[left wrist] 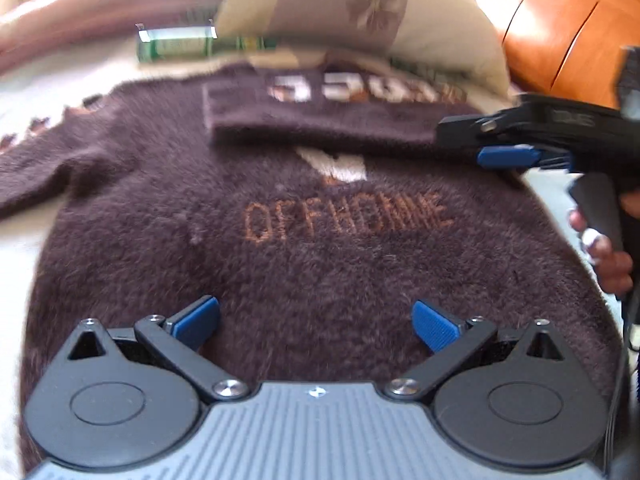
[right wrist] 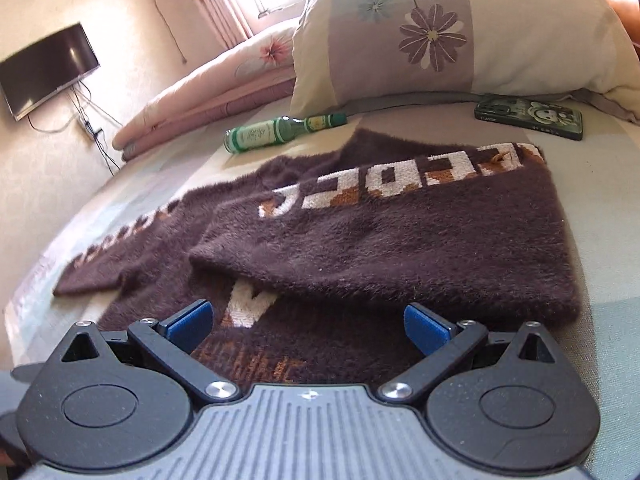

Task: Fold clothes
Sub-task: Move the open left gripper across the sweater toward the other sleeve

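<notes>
Status: one brown fuzzy sweater (left wrist: 320, 248) lies flat on the bed (right wrist: 608, 320), front up, lettering readable in the left wrist view. Going left to right: the left sleeve (left wrist: 60, 152) lies out to the side, unfolded. The right sleeve (right wrist: 400, 240) is folded in across the chest, lying flat over the body. So, judging by the lay: one sleeve in, one sleeve out, body not folded up. Partway through; left sleeve and the body fold remain.

Left tool (left wrist: 316, 320): jaws wide, holding nothing, hovering over the hem. Right tool (right wrist: 308, 324): jaws wide too, empty, low just beside the folded sleeve's edge. In the left view the right tool's jaws look narrower, but that's side-on and blurred; the wrist view settles it.

Count, left to right:
- wall TV (right wrist: 48, 70): 1
- folded quilt (right wrist: 208, 92): 1
- green bottle (right wrist: 280, 132): 1, lying down
- sweater: 1
- pillow (right wrist: 460, 32): 1
- phone (right wrist: 528, 116): 1
- tools: 2
</notes>
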`<state>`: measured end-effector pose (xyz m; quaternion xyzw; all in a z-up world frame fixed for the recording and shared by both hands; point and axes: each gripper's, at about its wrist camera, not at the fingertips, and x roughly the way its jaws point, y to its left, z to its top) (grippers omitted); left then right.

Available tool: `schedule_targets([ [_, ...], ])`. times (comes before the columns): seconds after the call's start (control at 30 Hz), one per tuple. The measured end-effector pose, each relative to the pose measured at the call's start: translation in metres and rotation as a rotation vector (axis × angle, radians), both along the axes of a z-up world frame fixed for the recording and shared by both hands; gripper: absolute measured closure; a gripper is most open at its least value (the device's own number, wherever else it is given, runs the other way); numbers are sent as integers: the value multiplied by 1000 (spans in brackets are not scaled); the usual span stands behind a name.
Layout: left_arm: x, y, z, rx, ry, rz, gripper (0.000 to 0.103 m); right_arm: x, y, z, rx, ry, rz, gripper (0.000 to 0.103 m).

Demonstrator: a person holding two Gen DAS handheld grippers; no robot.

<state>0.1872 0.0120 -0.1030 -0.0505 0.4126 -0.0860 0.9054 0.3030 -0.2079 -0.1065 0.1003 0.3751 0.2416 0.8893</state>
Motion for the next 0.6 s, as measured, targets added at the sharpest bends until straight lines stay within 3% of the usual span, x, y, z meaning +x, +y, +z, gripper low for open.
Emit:
schedule_targets([
  [0.1, -24, 4, -2, 9, -49, -2, 1, 4, -2, -5, 5, 35, -3, 0],
  [0.23, -34, 8, 9, 22, -36, -17, 1, 7, -5, -10, 51, 69, -9, 0],
  [0.37, -22, 25, 19, -112, -77, 42, 1, 3, 2, -13, 46, 71, 23, 0],
  [0.47, -9, 37, 8, -189, -12, 97, 1, 0, 12, -14, 28, 72, 41, 0],
  [0.6, -16, 40, 3, -215, -53, 102, 1, -2, 24, -16, -13, 61, 55, 0],
])
